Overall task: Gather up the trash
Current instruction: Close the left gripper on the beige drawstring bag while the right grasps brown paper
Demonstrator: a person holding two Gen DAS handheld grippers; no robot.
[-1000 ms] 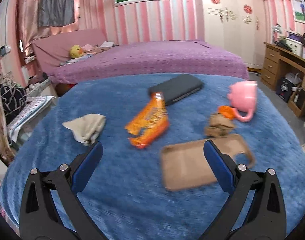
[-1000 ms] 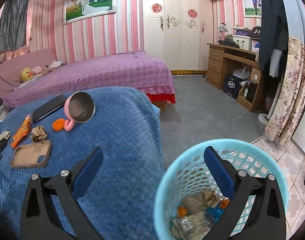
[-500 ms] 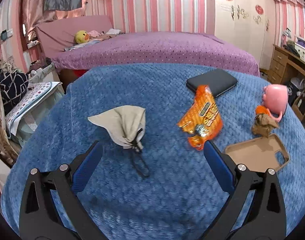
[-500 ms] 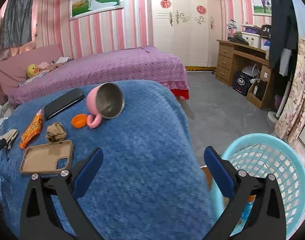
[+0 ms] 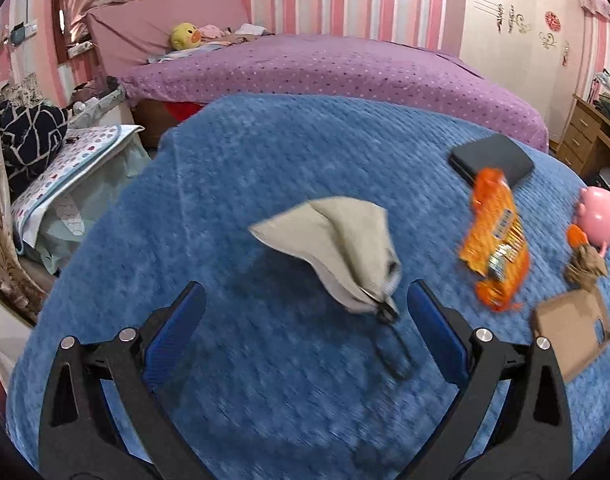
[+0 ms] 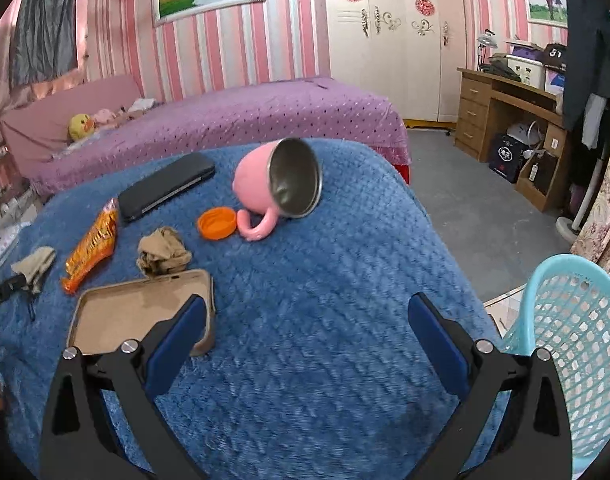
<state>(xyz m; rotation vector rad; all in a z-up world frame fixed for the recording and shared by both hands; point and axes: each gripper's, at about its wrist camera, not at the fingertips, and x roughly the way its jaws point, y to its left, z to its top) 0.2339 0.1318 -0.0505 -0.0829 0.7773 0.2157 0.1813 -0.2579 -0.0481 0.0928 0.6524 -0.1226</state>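
Trash lies scattered on our blue blanket (image 6: 325,320): beyond the basket (image 6: 577,344) at its right edge, we see an orange wrapper (image 5: 497,240), a crumpled wad (image 6: 163,250) and an orange lid (image 6: 217,223). Our left gripper (image 5: 305,312) and right gripper (image 6: 307,320) hover spread wide, holding nothing.

Both wrist views look down across the blue blanket (image 5: 265,168).

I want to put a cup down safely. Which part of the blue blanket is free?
Free: the stretch between the phone case and the blue basket, below the pink mug. Crowded: the left part, with the orange wrapper, crumpled paper and orange lid.
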